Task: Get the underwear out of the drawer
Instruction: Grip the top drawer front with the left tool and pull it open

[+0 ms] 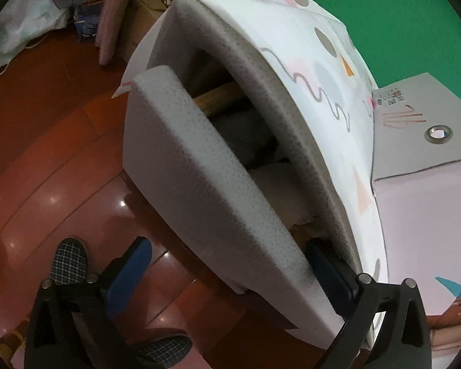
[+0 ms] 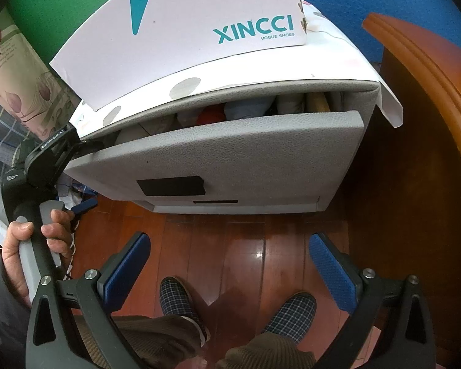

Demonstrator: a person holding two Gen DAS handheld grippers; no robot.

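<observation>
A grey foam drawer (image 2: 230, 150) stands pulled out a little from a white patterned cabinet (image 1: 307, 77). Folded clothes (image 2: 242, 107) in light blue, red and white fill the gap; the left wrist view shows pale cloth (image 1: 246, 135) deep inside. My left gripper (image 1: 230, 267) straddles the drawer front (image 1: 199, 169) at its near end. One finger is inside the gap and the other is out over the floor, clear of the panel, so it is open. My right gripper (image 2: 230, 267) hangs open and empty above the floor in front of the drawer.
A XINCCI shoebox (image 2: 199, 24) lies on the cabinet top. Brown wooden furniture (image 2: 430, 123) stands close on the right. The person's checked slippers (image 2: 178, 301) rest on the red wood floor below. Boxes and bags (image 1: 86, 15) crowd the floor beyond the cabinet.
</observation>
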